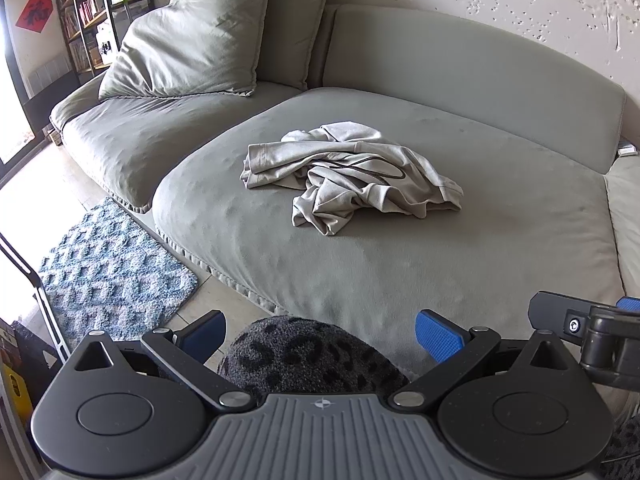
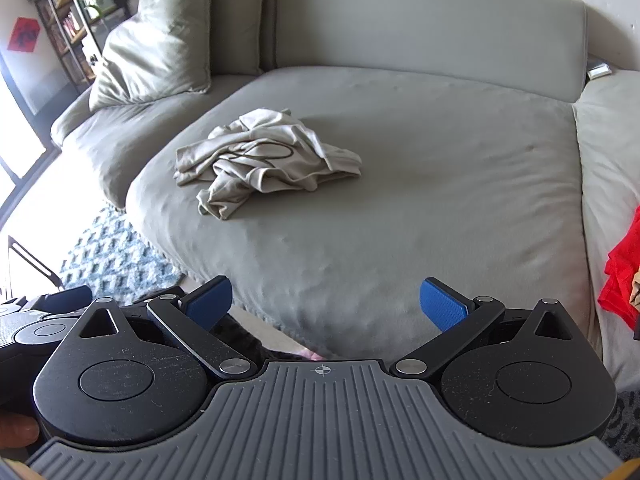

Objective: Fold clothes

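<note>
A crumpled light grey garment [image 1: 348, 174] lies bunched on the grey-green sofa seat [image 1: 480, 240]; it also shows in the right wrist view [image 2: 264, 160]. My left gripper [image 1: 322, 338] is open and empty, held well in front of the sofa's near edge, above a leopard-print slipper [image 1: 308, 356]. My right gripper [image 2: 326, 304] is open and empty, also short of the sofa edge, with the garment far ahead to its left. The right gripper's body shows at the right of the left wrist view [image 1: 592, 328].
Large cushions [image 1: 192, 36] lean at the sofa's back left. A blue patterned rug [image 1: 112, 272] lies on the floor at left. A bookshelf [image 1: 88, 8] stands at far left. Red cloth [image 2: 620, 276] sits on the sofa's right section [image 2: 608, 152].
</note>
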The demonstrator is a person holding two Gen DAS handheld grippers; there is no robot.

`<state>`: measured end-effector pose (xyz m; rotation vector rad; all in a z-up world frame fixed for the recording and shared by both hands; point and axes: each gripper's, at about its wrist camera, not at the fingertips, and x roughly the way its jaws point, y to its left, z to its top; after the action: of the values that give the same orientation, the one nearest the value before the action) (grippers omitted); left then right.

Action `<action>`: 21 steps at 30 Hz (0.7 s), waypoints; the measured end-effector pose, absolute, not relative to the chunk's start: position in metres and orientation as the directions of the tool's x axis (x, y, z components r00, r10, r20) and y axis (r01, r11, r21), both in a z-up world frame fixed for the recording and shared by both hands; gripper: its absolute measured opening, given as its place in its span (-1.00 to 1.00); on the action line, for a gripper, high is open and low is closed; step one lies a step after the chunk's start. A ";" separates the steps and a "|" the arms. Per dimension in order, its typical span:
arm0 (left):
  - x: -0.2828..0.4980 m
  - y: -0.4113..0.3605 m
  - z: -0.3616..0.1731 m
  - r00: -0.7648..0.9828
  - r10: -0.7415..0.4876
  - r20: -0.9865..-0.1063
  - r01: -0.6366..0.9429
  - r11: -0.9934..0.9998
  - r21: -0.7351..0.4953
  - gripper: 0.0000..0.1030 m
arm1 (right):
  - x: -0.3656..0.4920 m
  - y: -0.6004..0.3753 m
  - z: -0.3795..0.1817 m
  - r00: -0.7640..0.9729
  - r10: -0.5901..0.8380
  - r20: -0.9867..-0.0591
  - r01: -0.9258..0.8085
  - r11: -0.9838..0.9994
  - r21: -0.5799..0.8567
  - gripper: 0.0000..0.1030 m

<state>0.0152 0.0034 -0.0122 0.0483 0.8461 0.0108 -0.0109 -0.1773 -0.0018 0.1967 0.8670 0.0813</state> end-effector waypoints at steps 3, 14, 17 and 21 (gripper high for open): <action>0.025 0.011 -0.014 0.668 0.017 -0.744 0.000 1.000 0.023 0.98 | -0.003 -0.175 -0.004 0.663 0.161 -0.732 -0.006 0.978 0.209 0.99; 0.071 0.051 -0.033 0.679 0.069 -0.731 -0.116 0.993 -0.014 0.98 | 0.040 -0.158 -0.022 0.734 0.197 -0.650 -0.117 0.979 0.164 0.99; 0.086 0.055 -0.039 0.691 0.068 -0.720 -0.110 0.994 -0.012 0.98 | 0.058 -0.149 -0.033 0.763 0.183 -0.619 -0.151 0.983 0.105 0.99; 0.108 0.061 -0.050 0.686 0.030 -0.727 -0.093 0.995 -0.047 0.84 | 0.089 -0.146 -0.047 0.769 0.188 -0.611 -0.177 0.981 0.080 0.99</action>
<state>0.1082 0.0606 -0.0504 -0.0818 0.8128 0.0688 0.0892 -0.1460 -0.0467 0.0186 0.6650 0.1980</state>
